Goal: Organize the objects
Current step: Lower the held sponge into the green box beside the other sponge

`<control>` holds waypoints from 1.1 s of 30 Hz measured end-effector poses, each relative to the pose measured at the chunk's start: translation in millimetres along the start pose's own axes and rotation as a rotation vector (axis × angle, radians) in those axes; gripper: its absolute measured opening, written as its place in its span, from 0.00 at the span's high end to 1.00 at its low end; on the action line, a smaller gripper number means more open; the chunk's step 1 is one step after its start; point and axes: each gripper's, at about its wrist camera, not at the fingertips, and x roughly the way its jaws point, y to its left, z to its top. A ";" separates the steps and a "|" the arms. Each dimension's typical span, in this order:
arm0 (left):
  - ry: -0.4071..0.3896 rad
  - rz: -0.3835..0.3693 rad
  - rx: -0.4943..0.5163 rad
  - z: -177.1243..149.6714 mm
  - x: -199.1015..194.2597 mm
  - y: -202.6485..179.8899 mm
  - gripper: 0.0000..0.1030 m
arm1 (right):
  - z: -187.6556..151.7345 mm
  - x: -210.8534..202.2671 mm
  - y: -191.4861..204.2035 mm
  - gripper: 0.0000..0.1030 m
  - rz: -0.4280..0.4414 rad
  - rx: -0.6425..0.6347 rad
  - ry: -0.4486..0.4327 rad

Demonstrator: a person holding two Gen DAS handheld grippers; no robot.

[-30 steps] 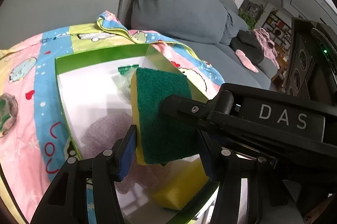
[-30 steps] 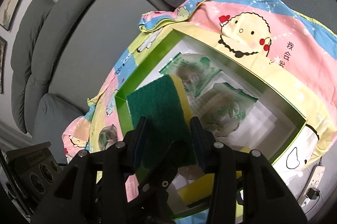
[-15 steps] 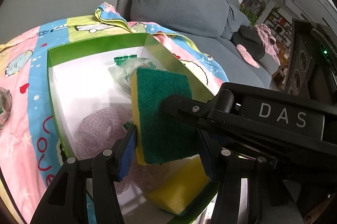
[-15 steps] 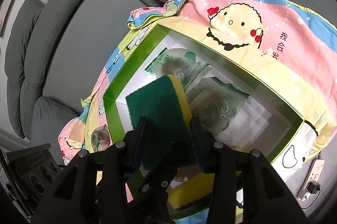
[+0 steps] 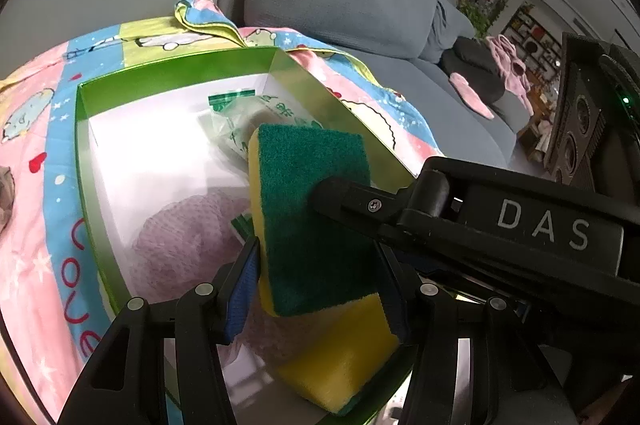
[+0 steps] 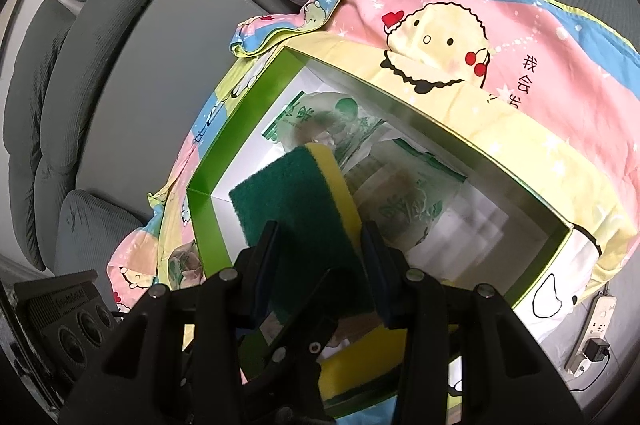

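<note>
Two sponges [image 5: 312, 217], two packets [image 6: 360, 161], one green box [image 5: 84, 153].

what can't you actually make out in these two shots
- Left wrist view: whether the left gripper pinches the held sponge or stands just clear; the right gripper's arm crosses it.
- Right wrist view: the box floor near the camera, and most of the second sponge, are behind the right gripper.
- Both views: print on the green-and-clear packets is too small to read.
- Left wrist view: the pink mesh item cannot be identified.
</note>
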 end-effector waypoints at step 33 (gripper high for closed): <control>0.014 0.029 -0.013 0.8 1.1 -2.0 0.46 | 0.6 -1.7 -2.3 0.58 -0.009 -0.006 -0.001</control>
